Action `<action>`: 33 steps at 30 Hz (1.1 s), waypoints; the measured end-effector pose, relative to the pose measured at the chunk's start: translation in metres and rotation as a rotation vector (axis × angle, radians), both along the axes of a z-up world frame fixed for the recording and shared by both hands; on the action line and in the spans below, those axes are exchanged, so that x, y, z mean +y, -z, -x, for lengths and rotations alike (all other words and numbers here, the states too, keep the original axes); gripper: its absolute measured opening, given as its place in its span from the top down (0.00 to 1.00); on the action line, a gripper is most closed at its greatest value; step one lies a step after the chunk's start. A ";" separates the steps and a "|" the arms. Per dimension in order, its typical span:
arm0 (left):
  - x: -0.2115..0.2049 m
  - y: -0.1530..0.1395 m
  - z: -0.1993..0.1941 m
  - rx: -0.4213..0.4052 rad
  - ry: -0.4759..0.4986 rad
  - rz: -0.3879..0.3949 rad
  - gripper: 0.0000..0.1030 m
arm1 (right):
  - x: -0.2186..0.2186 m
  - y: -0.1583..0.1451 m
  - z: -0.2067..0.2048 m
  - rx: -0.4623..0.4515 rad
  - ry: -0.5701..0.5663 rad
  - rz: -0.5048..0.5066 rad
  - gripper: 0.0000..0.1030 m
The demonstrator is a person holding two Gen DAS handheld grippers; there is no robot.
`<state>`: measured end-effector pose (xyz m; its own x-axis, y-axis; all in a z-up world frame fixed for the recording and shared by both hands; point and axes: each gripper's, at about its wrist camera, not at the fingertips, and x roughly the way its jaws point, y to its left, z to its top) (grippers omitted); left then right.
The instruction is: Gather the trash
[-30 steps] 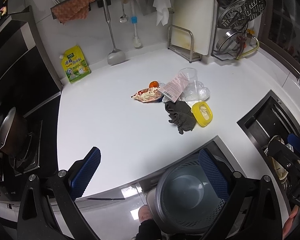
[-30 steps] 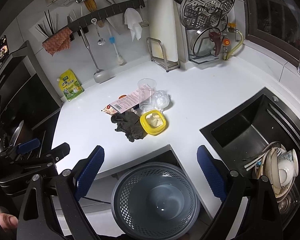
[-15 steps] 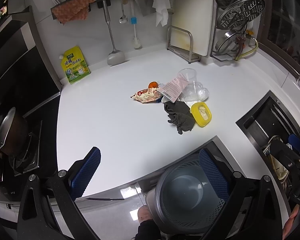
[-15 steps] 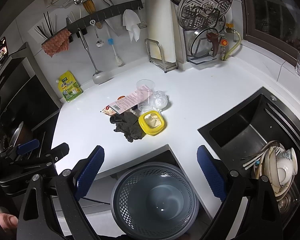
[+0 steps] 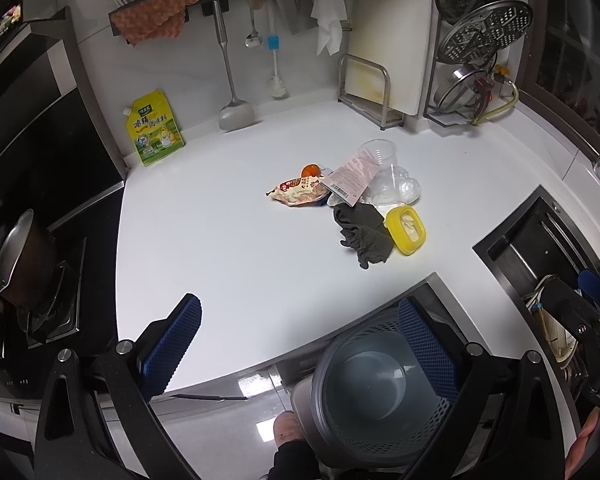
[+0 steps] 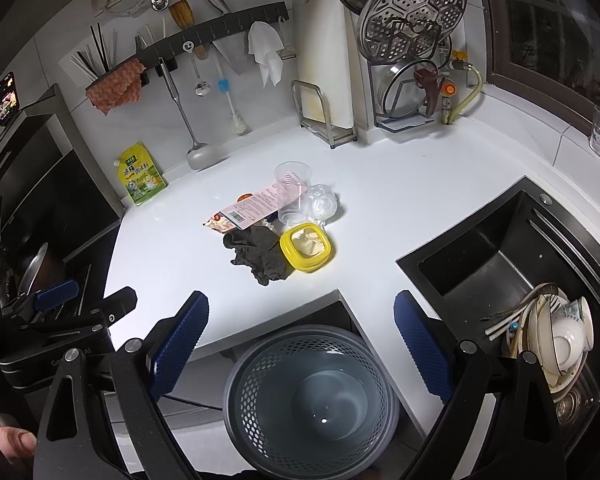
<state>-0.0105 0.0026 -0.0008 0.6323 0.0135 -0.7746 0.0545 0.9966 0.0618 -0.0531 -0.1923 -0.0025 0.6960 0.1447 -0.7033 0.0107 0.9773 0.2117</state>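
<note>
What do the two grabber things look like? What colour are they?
Each hand-held gripper, left and right, has a black angular frame with silver screws. The fingers carry blue pads with a bumpy dotted texture. The left one's side, seen from the right camera, bears small white lettering too small to read. No cables or sleeves show clearly.

The orange object [image 5: 311,169] is largely hidden behind the snack wrapper [image 5: 298,193], perhaps a fruit; the trash bin [image 6: 312,400] is cut off at the lower frame edge; the pouch [image 5: 154,128] print is too small to be read.
</note>
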 end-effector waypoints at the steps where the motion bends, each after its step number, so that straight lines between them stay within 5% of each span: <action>1: 0.000 0.000 0.000 -0.001 -0.001 -0.001 0.06 | 0.000 0.000 0.000 0.002 -0.001 0.000 0.13; 21: 0.005 -0.001 -0.010 -0.001 -0.015 0.001 0.06 | 0.002 0.002 -0.011 0.005 -0.010 0.005 0.13; 33: 0.018 0.027 -0.034 0.047 -0.089 -0.020 0.06 | -0.003 0.043 -0.050 0.088 -0.047 0.000 0.13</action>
